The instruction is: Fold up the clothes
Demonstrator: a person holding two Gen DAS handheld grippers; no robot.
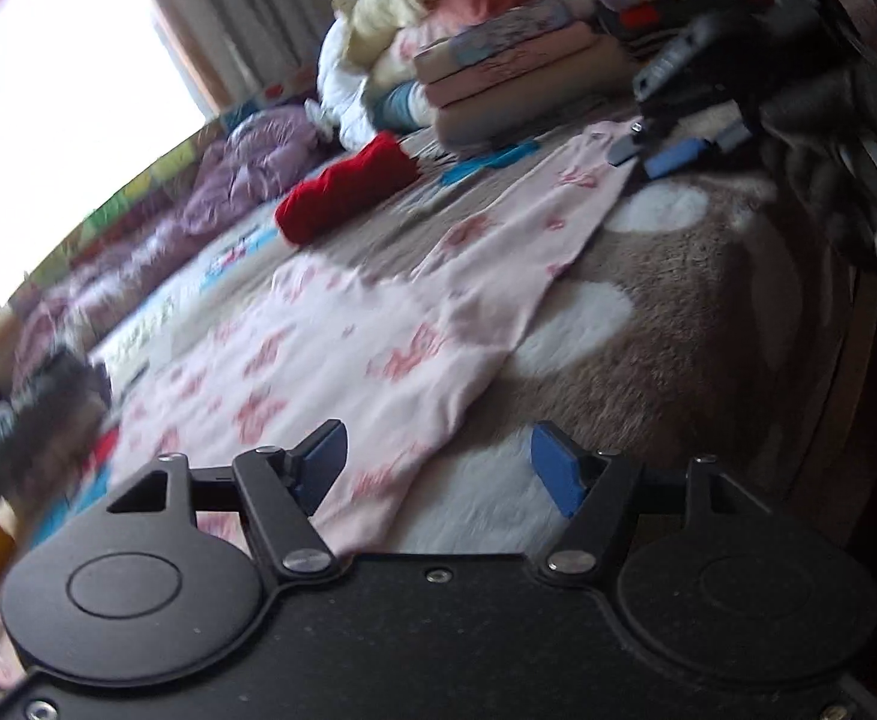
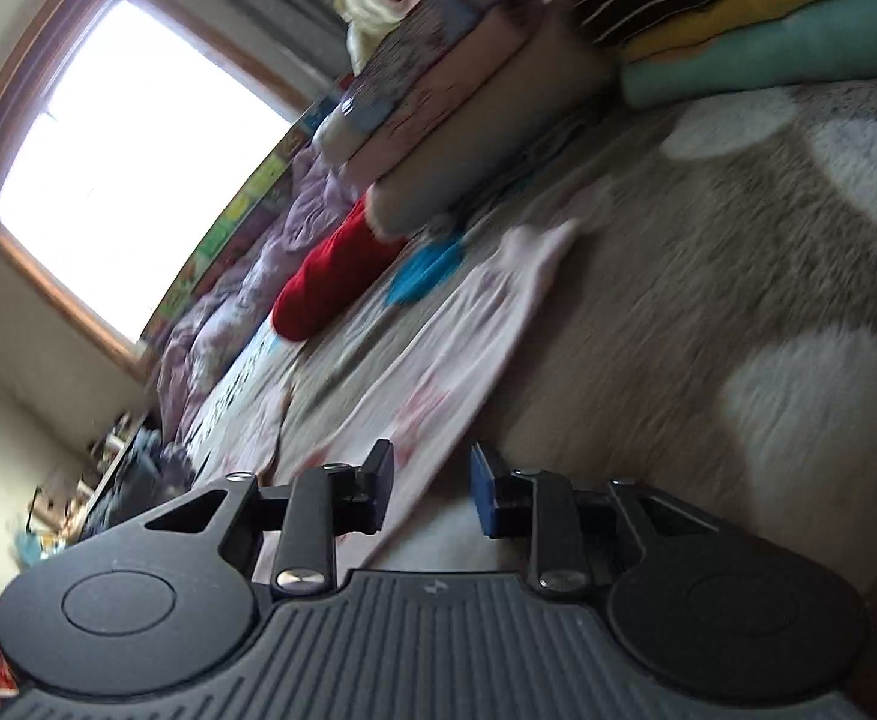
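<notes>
A pale pink garment with red prints (image 1: 342, 354) lies spread flat on a brown-and-white fuzzy blanket (image 1: 678, 312). My left gripper (image 1: 435, 468) is open and empty, low over the garment's near edge. In the left wrist view my right gripper (image 1: 654, 147) is at the garment's far end; whether it is open or shut is unclear there. In the right wrist view the right gripper (image 2: 429, 483) is open and empty, just above the same garment (image 2: 438, 360) at its near edge.
A red rolled garment (image 1: 345, 186) lies beyond the pink one, also seen in the right wrist view (image 2: 330, 276). A stack of folded clothes (image 1: 516, 78) and a heap of laundry stand at the back. A purple quilt (image 1: 246, 168) lies by the window.
</notes>
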